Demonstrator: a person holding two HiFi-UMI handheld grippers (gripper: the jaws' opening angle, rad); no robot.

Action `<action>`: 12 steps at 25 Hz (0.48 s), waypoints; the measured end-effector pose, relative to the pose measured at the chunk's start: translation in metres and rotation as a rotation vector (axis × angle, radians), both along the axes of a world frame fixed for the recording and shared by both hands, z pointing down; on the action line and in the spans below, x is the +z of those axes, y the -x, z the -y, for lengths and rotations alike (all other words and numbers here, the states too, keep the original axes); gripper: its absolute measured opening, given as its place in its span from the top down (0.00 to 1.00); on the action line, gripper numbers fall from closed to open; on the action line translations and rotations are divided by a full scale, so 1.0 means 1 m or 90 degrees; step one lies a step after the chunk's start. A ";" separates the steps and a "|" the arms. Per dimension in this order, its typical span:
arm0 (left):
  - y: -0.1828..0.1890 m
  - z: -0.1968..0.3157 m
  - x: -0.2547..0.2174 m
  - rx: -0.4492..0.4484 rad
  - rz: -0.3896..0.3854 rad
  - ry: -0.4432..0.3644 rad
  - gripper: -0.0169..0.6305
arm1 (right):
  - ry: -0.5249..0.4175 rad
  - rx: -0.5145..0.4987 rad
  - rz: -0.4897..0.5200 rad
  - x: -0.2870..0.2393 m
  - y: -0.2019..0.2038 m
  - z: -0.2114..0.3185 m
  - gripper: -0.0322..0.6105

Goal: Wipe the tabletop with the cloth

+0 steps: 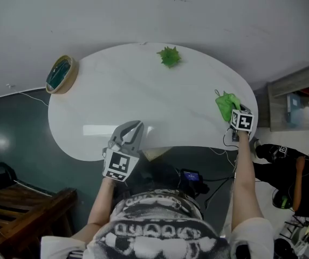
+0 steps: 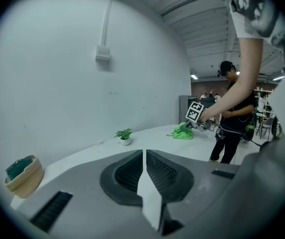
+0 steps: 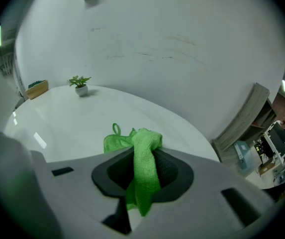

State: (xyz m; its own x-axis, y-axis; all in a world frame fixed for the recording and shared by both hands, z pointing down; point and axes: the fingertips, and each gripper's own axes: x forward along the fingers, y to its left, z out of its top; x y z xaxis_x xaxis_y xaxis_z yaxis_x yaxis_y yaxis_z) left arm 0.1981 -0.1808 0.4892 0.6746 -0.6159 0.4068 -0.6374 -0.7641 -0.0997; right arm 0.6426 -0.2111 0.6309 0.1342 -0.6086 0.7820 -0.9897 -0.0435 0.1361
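Fingers point(image 3: 174, 169) of the right gripper point(image 3: 143, 152) closed on the green cloth point(image 3: 141, 176). The pinched fold runs lengthwise between them, and its bunched end points to the far side and rests on the white worktop point(image 1: 143, 90) at its right edge. Fingers point(image 2: 168, 171) of the left gripper point(image 2: 145, 156) closed together on nothing, at the near edge. Small potted plant point(image 1: 169, 56) at the far edge; woven basket point(image 1: 61, 74) at the left edge.

A bright green cloth point(image 1: 227, 104), bunched, lies at the right edge of the white oval bench point(image 1: 143, 101), pinched in the right claw point(image 3: 143, 171).
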 end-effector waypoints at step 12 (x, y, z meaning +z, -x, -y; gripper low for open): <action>0.037 -0.011 -0.002 -0.018 0.004 -0.005 0.94 | -0.062 -0.014 0.033 -0.031 0.051 -0.005 0.85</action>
